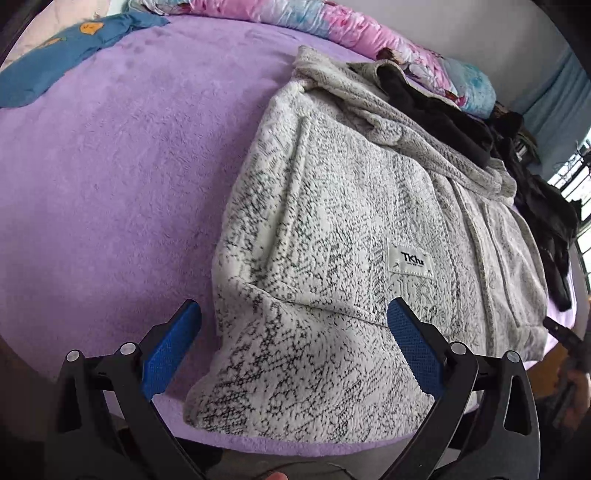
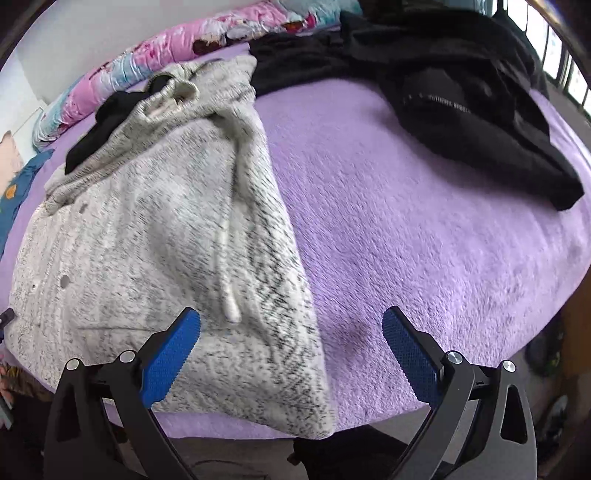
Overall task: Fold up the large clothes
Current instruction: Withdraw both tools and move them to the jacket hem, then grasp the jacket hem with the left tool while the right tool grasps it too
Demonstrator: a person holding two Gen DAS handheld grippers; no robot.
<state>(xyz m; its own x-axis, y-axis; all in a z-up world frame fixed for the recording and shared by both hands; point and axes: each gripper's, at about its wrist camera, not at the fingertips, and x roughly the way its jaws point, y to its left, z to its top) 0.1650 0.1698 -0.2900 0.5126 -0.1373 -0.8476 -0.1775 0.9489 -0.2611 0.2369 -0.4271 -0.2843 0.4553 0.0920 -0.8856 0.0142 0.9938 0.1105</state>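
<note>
The left gripper [image 1: 293, 325] hangs nearest, its blue textured pads [image 1: 170, 350] spread wide with nothing between them, above the near hem of the grey jacket [image 1: 332, 229]. The jacket is a fuzzy, speckled white-and-grey fleece lying flat on the plush purple blanket [image 1: 110, 177]; a white sewn label [image 1: 410, 258] on it reads "TKhs". The right gripper [image 2: 291, 332] is likewise spread wide and empty over the jacket's right hem corner. Beyond the jacket lie a heap of black clothes [image 2: 461, 92] and a pink floral quilt [image 1: 332, 26]; left of it, a blue cloth [image 1: 55, 55].
</note>
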